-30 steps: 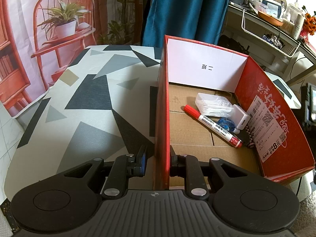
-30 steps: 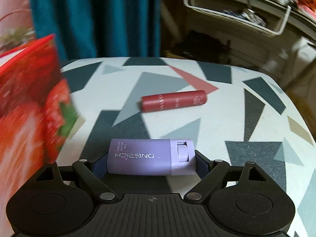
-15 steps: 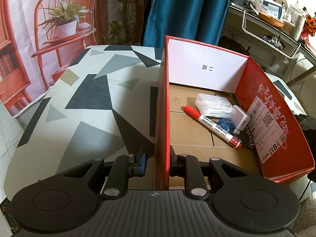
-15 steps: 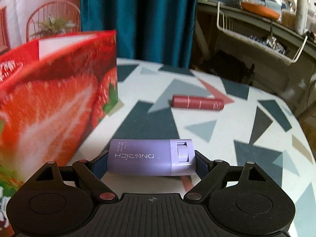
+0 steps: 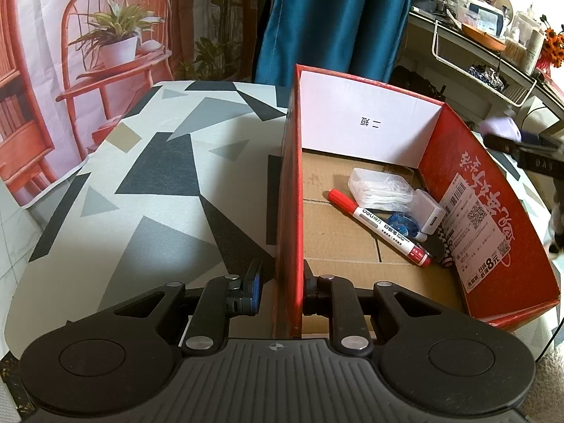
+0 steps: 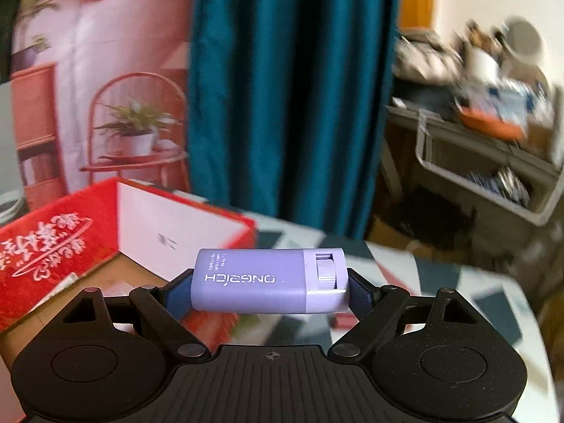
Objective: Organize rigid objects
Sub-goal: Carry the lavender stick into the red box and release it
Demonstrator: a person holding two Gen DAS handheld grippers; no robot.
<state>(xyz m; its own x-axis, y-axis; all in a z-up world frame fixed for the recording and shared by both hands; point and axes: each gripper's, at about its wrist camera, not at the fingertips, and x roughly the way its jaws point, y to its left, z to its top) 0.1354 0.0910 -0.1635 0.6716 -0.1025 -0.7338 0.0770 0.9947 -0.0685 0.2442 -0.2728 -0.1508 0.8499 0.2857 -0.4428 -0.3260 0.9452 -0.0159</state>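
The lilac case point(image 6: 269, 280) lies crosswise between the fingers of the right hand-held gripper point(image 6: 269, 287), clenched at its two short ends and held in the air above the desk point(image 6: 440, 282), near the far corner of the box point(image 6: 53, 239). It looks like a small hard plastic case with a ridged wheel near one end: light, stiff and smooth, so likely slippery under the pads. An end-to-end hold suits it, since the flat ends give the pads square faces; the wheel side is best left alone. A pinch that loosens could let it swivel or drop.

From the left wrist view the same case point(image 5: 500, 128) shows as a blur just beyond the box's right wall. Inside the box point(image 5: 476, 211) lie a red marker point(image 5: 379, 227), a clear tub point(image 5: 380, 188), a white block point(image 5: 428, 209) and a blue roll point(image 5: 403, 222), bunched against the right wall; the cardboard floor nearer the left wall is bare and would take the case easily.

The left hand-held gripper point(image 5: 280, 283) straddles the box's left wall, one finger on each side, grasping it and probably steadying the box. The patterned desk point(image 5: 158, 176) stretches away to its left.
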